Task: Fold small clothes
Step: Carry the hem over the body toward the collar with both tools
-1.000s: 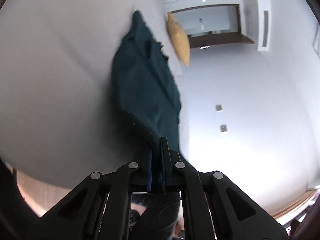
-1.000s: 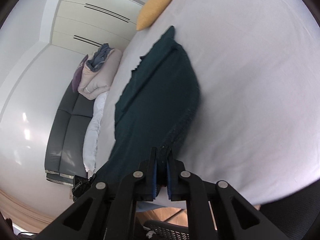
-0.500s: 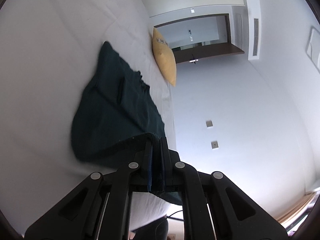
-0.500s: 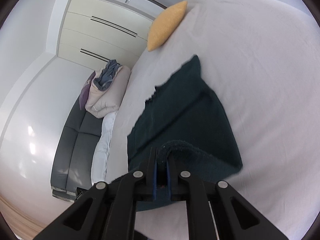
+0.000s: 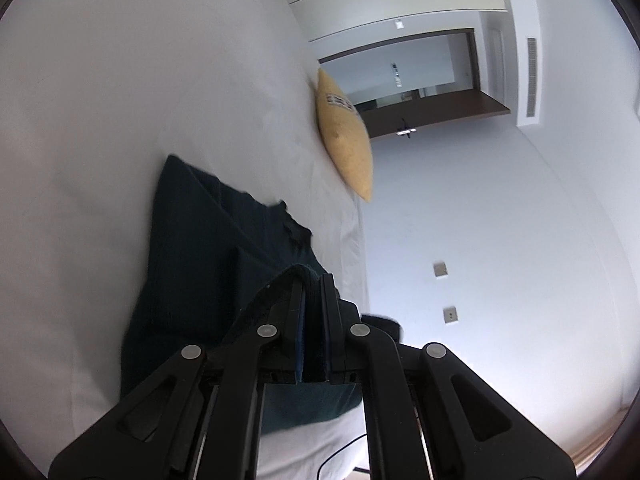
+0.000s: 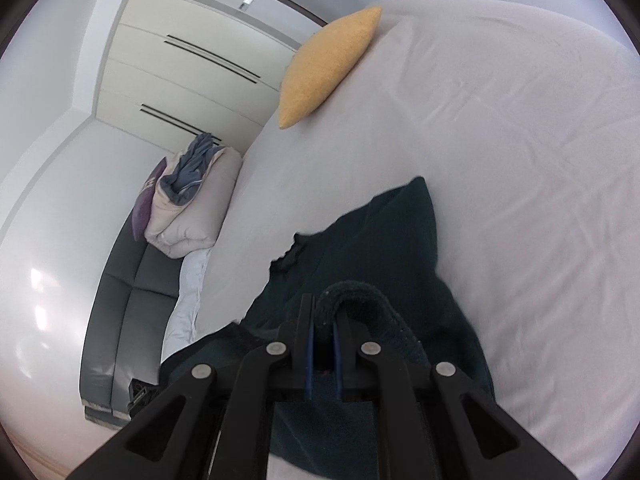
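bed (image 6: 520, 128): white sheet, largest thing we see in both views; it carries the garment and the cushion.
sofa (image 6: 116, 304): grey, beside the bed in the right wrist view, with a bundle of bedding (image 6: 188, 208) stacked on it.
wardrobe (image 6: 168, 80): pale doors behind, not involved.
cushion (image 5: 346, 136): yellow, at the far edge of the bed, well apart from the garment.
garment (image 5: 208, 248): dark teal knit, lying on the bed near the edge closest to us; far part flat, near hem lifted and doubled over it.
left tool (image 5: 313, 280): fingers together, clamped on the near hem.
right tool (image 6: 323, 312): fingers together, clamped on a thick rolled edge of the same hem.
step in hand: we judge it a bottom-to-top fold, hem being carried toward the far end.
how to do it well: we would keep both tools level with each other so the hem stays straight, hold the cloth lightly taut between them, carry low, and lay the hem square on the far edge before letting go. Pulling unevenly would skew the fold.
change from earlier: a second ago the garment hung long and stretched away from the tools; now it looks shorter, folded over itself, and the cushion sits closer in both views. Grip unchanged on both sides.
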Available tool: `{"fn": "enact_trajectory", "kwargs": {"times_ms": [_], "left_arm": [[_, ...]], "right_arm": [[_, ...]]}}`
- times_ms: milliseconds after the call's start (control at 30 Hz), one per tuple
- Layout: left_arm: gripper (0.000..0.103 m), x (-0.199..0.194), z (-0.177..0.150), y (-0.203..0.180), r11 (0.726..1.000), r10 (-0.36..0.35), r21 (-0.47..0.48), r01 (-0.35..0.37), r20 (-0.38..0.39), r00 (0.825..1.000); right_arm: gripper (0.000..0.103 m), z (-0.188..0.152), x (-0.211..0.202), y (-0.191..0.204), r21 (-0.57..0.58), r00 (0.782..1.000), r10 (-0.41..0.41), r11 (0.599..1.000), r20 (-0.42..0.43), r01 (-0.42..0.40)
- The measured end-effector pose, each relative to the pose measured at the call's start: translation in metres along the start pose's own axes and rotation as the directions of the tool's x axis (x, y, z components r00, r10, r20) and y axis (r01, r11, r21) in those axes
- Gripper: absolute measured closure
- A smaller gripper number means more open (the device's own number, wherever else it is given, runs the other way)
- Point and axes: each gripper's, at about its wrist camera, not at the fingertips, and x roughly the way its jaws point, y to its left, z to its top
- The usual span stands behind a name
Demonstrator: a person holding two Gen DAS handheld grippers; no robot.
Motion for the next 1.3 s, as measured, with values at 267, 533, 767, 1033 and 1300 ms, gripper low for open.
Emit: {"fn": "enact_trajectory", "kwargs": {"times_ms": [267, 533, 767, 1033, 1300], "left_arm": [[0.098, 0.045, 0.046, 0.027, 0.998, 0.059, -0.022, -0.059, 0.003, 0.998], [0.098, 0.087, 0.074, 0.046, 0.996, 0.086, -0.036, -0.086, -0.001, 0.996], [0.098, 0.111, 0.085, 0.075, 0.988, 0.135, -0.071, -0.135, -0.006, 0.991], [0.097, 0.087, 0.11, 0.114, 0.97, 0.138, -0.217, -0.11, 0.116, 0.984], [0.097, 0.106, 0.093, 0.041, 0.993, 0.117, 0.019, -0.119, 0.086, 0.989]], "right_arm": [[0.094, 0.029, 0.044, -0.006, 0.009, 0.999, -0.032, 0.999, 0.0, 0.032], [0.094, 0.049, 0.073, -0.027, 0.055, 0.997, -0.079, 0.995, 0.001, 0.078], [0.091, 0.065, 0.099, -0.046, 0.108, 0.993, -0.115, 0.987, -0.014, 0.115], [0.045, 0.071, 0.103, -0.052, 0.15, 0.997, -0.065, 0.987, 0.049, 0.057], [0.02, 0.065, 0.076, -0.022, 0.072, 0.98, -0.123, 0.991, 0.156, 0.113]]}}
